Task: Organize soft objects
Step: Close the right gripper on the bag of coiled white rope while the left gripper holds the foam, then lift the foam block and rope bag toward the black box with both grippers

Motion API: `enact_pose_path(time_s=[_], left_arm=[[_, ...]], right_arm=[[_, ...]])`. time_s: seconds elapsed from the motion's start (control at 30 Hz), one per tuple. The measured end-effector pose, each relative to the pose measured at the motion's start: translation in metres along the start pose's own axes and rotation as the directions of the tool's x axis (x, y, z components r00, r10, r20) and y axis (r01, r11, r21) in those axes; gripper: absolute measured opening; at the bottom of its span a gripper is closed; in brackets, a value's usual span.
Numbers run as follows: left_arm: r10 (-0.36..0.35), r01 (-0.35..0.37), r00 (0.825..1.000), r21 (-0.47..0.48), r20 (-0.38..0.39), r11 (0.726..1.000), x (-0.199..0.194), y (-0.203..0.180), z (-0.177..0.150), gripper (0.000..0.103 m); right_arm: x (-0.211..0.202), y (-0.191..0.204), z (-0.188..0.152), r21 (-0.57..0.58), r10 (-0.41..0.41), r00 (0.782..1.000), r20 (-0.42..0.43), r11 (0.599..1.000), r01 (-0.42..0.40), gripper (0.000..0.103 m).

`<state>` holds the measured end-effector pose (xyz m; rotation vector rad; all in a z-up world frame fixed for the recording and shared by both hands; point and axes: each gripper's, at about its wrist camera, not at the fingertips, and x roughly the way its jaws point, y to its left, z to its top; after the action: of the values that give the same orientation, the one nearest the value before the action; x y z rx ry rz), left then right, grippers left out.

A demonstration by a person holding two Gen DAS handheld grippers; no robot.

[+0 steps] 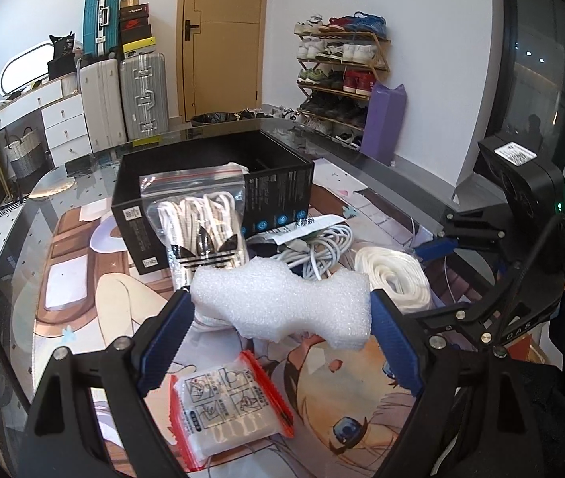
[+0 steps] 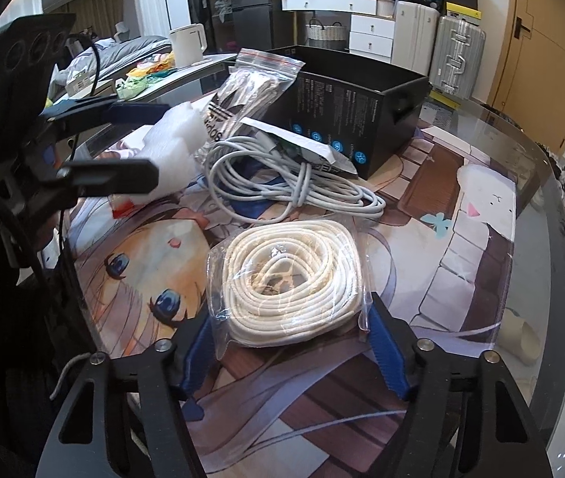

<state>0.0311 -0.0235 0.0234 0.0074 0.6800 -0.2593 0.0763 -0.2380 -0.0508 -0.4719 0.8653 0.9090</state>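
A glass table [image 2: 541, 207] fills the room's near side, covered by a cartoon-print mat [image 2: 461, 239]. Toward its far end stands an open black box [image 1: 210, 167], with a zip bag of white laces [image 1: 198, 215] propped against its front wall, the top sticking up above the rim. Just right of that bag lies a loose grey-white cable [image 2: 282, 183] under a paper label [image 2: 298, 143]. Nearer sits a clear bag of coiled cream cord [image 2: 290, 279], flat on the mat.

The right claw [image 2: 288, 342] has its 2 blue pads on either side of the cord bag's near end; the pads look to be touching the plastic, about half open, though I cannot tell how hard they press.

The left claw [image 1: 282, 310] holds a white foam block [image 1: 282, 302] squeezed end to end, jaws fairly wide, lifted above the mat in front of the box.

Below it lies a small red-edged zip pouch [image 1: 230, 406].
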Motion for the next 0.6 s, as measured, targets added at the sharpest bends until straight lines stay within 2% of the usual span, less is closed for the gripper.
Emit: enact_pose_path(time_s=[0.13, 0.33, 0.6], left_arm=[[0.004, -0.004, 1.0, -0.009, 0.008, 1.0, -0.002, 0.003, 0.003, 0.088], [0.016, -0.016, 1.0, -0.026, 0.016, 1.0, -0.003, 0.008, 0.003, 0.088], [0.034, -0.031, 0.999, -0.054, 0.041, 0.998, -0.009, 0.014, 0.005, 0.088]], right_arm=[[-0.004, 0.003, -0.001, -0.017, 0.018, 1.0, 0.005, 1.0, -0.017, 0.067], [-0.019, 0.016, -0.003, -0.077, 0.09, 0.995, 0.041, 0.993, -0.086, 0.066], [-0.032, 0.019, 0.0, -0.08, 0.078, 0.994, 0.082, 0.994, -0.071, 0.066]])
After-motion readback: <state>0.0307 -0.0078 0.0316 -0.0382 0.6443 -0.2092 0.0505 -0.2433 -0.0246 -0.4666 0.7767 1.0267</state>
